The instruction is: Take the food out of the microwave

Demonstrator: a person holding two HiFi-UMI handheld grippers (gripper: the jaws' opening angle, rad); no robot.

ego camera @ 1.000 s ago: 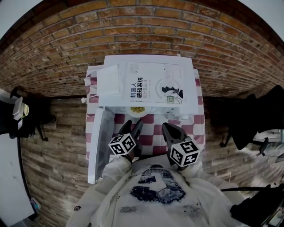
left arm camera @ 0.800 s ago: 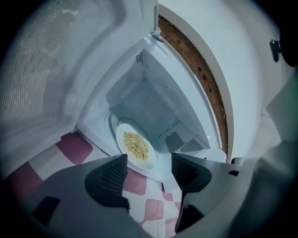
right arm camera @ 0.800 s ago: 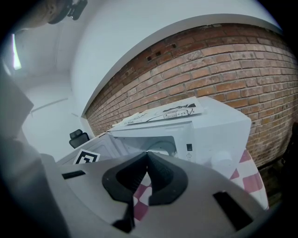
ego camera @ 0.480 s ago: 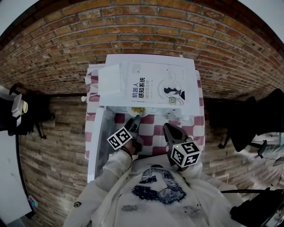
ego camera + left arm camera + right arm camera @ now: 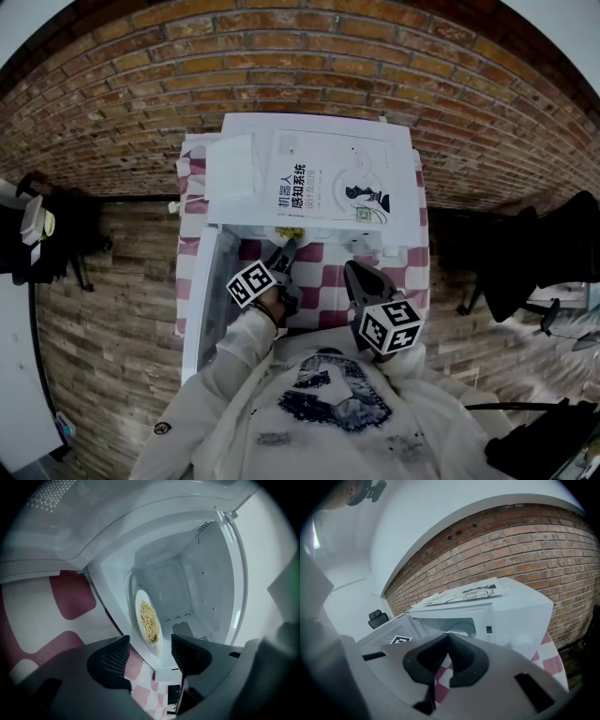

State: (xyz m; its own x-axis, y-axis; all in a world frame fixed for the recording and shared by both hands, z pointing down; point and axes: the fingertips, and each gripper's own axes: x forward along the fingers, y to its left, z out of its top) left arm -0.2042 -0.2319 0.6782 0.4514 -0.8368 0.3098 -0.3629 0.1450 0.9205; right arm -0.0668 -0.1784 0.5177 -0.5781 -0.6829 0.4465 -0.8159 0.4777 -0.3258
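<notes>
One white microwave [image 5: 309,178] stands open on the checked bench [image 5: 323,286], and the plate [image 5: 139,606] of food [image 5: 149,619] sits inside it. Reaching step, I judge: the left gripper [image 5: 150,644] is at the mouth, fingers wide but closing, plate rim between them, unpressed. Next, pinch that rim and draw out level. The right gripper [image 5: 449,644] idles, fingers together, empty. Head view barely shows the plate

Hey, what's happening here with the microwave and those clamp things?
A person is fetching a plate of yellowish food from the open microwave. The left hand-held gripper is at the opening, its jaws closing with the plate's near rim lined up between them but not yet pinched. The right hand-held gripper hovers shut and empty in front of the microwave, over the checked tablecloth.
</notes>
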